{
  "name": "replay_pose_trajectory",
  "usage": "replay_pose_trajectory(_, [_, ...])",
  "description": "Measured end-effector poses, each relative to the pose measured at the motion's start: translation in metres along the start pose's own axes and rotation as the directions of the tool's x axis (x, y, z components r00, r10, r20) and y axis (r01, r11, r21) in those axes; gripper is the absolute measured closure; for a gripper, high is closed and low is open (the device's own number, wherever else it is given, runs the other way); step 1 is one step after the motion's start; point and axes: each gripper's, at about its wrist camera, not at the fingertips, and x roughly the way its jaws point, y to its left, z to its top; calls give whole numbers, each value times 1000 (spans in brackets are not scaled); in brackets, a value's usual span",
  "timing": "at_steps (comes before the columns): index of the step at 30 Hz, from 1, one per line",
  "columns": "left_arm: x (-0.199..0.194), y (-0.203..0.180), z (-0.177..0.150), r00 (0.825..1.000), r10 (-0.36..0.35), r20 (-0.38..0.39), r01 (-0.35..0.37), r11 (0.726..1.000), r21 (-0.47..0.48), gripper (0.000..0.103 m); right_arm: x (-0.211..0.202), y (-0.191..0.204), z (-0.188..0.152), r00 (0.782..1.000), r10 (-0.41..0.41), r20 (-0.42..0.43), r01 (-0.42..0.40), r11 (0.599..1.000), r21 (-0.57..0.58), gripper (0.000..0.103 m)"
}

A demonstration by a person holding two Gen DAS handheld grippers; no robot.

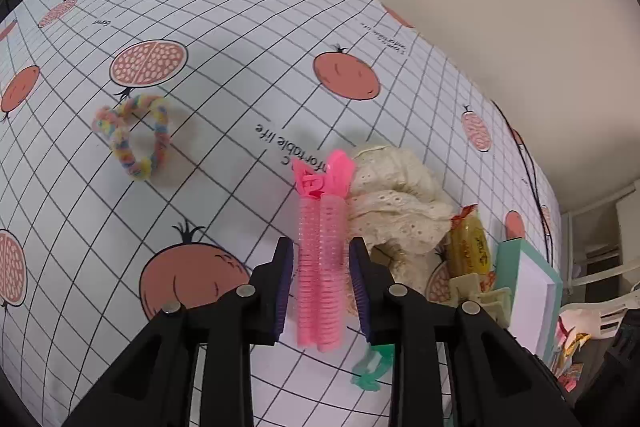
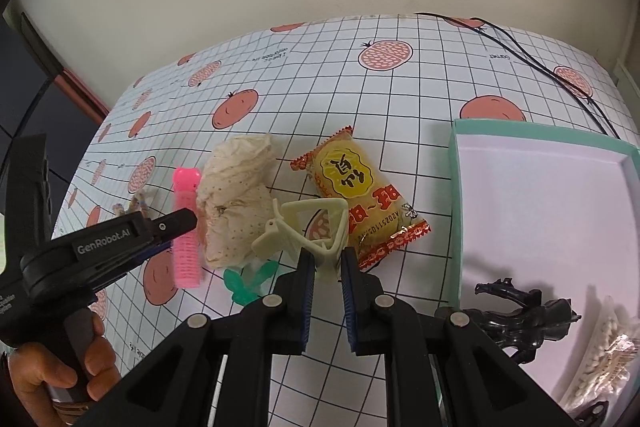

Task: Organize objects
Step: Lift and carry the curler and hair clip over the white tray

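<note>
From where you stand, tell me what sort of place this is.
Probably a home table used for sorting small items: a fruit-print tablecloth, a pink hair roller, a yellow snack packet and a teal-edged box.

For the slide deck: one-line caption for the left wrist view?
Left gripper straddles a pink hair roller beside a cream lace scrunchie on the pomegranate-print tablecloth.
</note>
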Motion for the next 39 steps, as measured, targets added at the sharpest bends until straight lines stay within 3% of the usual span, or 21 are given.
replay_pose_trajectory(3, [0,5,1,1000,4,-2,-4,1000,-22,63,1,-2,-1,1000,-1,-2,1,1000,4,89])
replay_pose_trajectory(11, [3,9,1,998,64,-9,-64,998,-26,63,2,-1,-2,1000,-6,-5,6,1000,2,89])
replay_pose_trajectory(12, [2,8,1,997,77,-4,-77,997,-18,64,2,-2,-2,1000,-7,-5,7,1000,2,89])
replay_pose_trajectory(13, [1,7,1,997,76,1,-76,997,-9,72,2,-2,-2,1000,-7,-5,7,1000,2,89])
replay_pose_trajectory(15, [-2,4,1,996,91,12,-91,996,14,79,2,-2,-2,1000,-7,-5,7,1000,2,89])
replay_pose_trajectory(23, [-17,-3,4,990,113,84,-116,993,30,81,-4,-1,-1,1000,-4,21,4,1000,2,89])
replay_pose_trajectory(31, [-57,-30,2,956,81,282,-120,985,124,82,-20,-4,5,995,16,95,-18,1000,22,89])
replay_pose_trajectory(39, [-86,-59,-5,922,-16,387,-74,973,217,82,-38,-9,9,987,34,160,-40,999,35,89])
